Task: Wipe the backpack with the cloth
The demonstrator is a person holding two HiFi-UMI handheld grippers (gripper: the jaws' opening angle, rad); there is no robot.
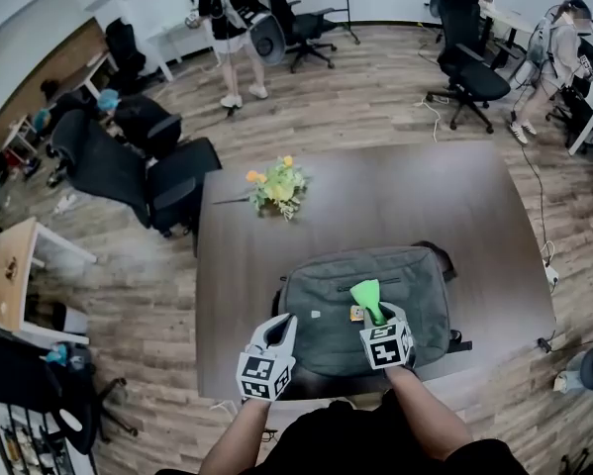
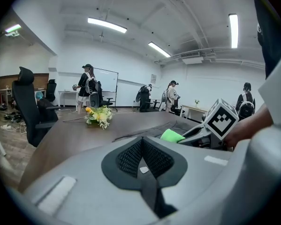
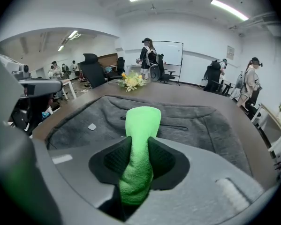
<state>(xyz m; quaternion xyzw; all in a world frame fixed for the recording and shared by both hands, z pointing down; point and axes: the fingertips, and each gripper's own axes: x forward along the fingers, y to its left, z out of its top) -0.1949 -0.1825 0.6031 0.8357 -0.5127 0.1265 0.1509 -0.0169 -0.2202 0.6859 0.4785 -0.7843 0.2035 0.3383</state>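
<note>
Right gripper [image 1: 382, 323] reaches over the backpack [image 1: 321, 310], jaws clamped on the cloth [image 1: 365, 293]; left gripper [image 1: 280, 332] beside it, jaws together, empty; brown table [image 1: 375, 196], office chairs [image 1: 469, 62] around

The backpack [image 3: 203, 125] is grey heathered cloth, matt and slightly felty in its weave. The cloth [image 3: 141, 125] is bright green with a soft, nubbly pile like microfibre, matt all over. The table [image 1: 375, 191] has a dark brown wood-look top, smooth, with a dull sheen. The floor [image 1: 375, 97] is wood-grain planking in mixed browns and greys, low in gloss. The left gripper [image 2: 142, 156] and the right gripper [image 3: 139, 161] both have smooth, matt grey plastic bodies; their pads [image 2: 128, 159] are black, finely ribbed and rubbery-looking. The marker cube [image 2: 221, 118] carries flat black-and-white print. The office chair [image 1: 118, 171] looks covered in matt black fabric.
</note>
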